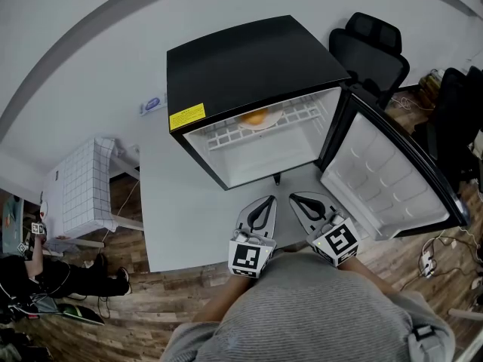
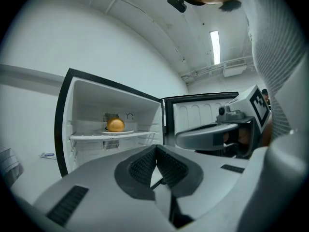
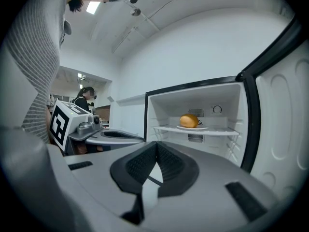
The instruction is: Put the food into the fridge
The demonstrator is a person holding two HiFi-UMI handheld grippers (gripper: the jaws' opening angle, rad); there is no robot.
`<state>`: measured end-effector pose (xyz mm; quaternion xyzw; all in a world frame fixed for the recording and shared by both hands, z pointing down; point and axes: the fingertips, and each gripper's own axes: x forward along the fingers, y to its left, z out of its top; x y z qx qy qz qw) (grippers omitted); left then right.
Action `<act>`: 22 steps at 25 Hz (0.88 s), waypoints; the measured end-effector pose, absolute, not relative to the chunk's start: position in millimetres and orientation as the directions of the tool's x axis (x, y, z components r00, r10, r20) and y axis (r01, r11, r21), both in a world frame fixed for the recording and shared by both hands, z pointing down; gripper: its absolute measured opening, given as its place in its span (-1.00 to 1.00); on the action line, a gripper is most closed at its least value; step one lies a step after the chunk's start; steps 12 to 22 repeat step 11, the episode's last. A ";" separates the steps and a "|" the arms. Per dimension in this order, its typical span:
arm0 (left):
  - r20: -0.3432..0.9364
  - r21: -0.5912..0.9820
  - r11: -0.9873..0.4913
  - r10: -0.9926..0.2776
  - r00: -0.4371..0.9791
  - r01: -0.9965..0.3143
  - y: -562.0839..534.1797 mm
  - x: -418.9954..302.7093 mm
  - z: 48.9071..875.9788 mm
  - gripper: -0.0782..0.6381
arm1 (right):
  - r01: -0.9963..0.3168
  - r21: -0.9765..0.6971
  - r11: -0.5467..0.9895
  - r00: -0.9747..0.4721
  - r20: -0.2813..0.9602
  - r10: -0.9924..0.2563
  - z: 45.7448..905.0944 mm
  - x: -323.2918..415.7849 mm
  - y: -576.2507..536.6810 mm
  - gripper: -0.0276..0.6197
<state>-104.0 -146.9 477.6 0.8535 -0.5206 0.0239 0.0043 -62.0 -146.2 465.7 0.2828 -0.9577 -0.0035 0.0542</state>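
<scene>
1. White desk [image 1: 181, 225] against a pale wall [image 1: 75, 74], over a wood floor [image 1: 392, 277]. A black fridge [image 1: 241, 59] stands on the desk, its door [image 1: 385, 176] swung open to the right.
2. Head view only: a yellow sticker [image 1: 187, 116] on the fridge's front edge, a black chair [image 1: 370, 51] behind the door, a white gridded unit [image 1: 75, 194] left of the desk, and a person in dark clothes [image 1: 68, 277] low at the left.
3. Left gripper view only: a ceiling strip light [image 2: 215, 46].
4. Right gripper view only: an opening into a further room, with another person [image 3: 86, 98] standing there.
5. Both gripper views: the vents and dial on the fridge's back wall, which the head view hides.
6. Left tool [image 1: 268, 200]: jaws together with nothing between them, held level in front of the fridge opening.
7. Right tool [image 1: 294, 198]: jaws together and empty, just beside the left tool and pointing the same way.
8. Food [image 3: 189, 121]: one rounded, golden-brown, smooth-skinned piece, bun-like. It rests on a white plate [image 3: 192, 127].
9. Plate location: on the white wire shelf [image 1: 226, 138] inside the fridge, toward the back wall and well apart from both tools.
</scene>
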 end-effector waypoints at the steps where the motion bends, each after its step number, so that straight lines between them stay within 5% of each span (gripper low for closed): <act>1: 0.046 -0.018 -0.459 -0.888 0.458 -0.888 -146.4 -103.8 477.6 -0.75 | -0.540 0.039 0.841 -0.835 0.104 -0.541 465.0 -62.3 -145.7 -0.88; 22: 0.050 -0.023 -0.455 -0.890 0.453 -0.890 -141.9 -105.5 478.0 -0.75 | -0.525 0.048 0.850 -0.843 0.111 -0.527 462.5 -65.6 -139.9 -0.88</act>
